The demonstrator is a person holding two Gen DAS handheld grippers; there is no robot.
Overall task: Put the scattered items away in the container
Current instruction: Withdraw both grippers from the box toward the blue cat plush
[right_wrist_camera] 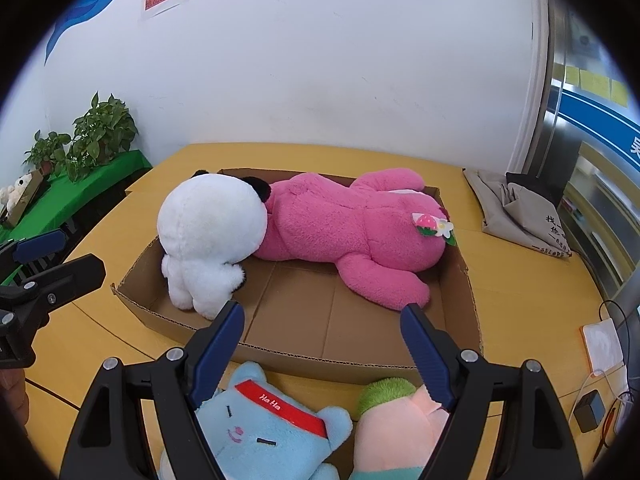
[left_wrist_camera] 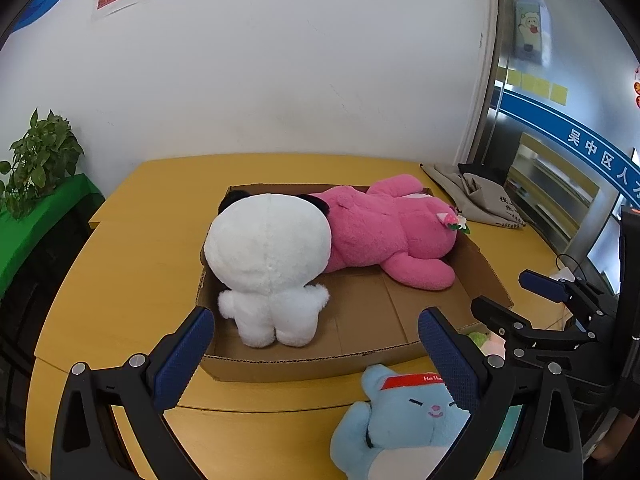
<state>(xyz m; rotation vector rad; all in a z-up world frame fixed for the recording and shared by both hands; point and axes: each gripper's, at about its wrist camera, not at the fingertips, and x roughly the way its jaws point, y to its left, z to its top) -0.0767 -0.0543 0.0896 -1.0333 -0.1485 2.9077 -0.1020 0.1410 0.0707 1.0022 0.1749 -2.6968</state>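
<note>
A shallow cardboard box (left_wrist_camera: 304, 364) (right_wrist_camera: 320, 356) sits on the yellow table. Inside it lie a white panda plush (left_wrist_camera: 268, 252) (right_wrist_camera: 208, 232) at the left and a pink bear plush (left_wrist_camera: 384, 228) (right_wrist_camera: 340, 228) at the back right. A blue plush with a red headband (left_wrist_camera: 400, 420) (right_wrist_camera: 272, 424) lies on the table in front of the box. A peach plush with a green top (right_wrist_camera: 400, 412) (left_wrist_camera: 486, 340) lies beside it. My left gripper (left_wrist_camera: 316, 352) is open and empty over the box's near wall. My right gripper (right_wrist_camera: 322, 348) is open and empty above the two loose plushes.
A grey cloth bag (left_wrist_camera: 476, 200) (right_wrist_camera: 520, 212) lies at the table's back right. Potted plants (left_wrist_camera: 40, 160) (right_wrist_camera: 100, 132) stand on a green-covered shelf at the left. Cables, a charger and a pad (right_wrist_camera: 600, 364) lie at the right edge. A white wall is behind.
</note>
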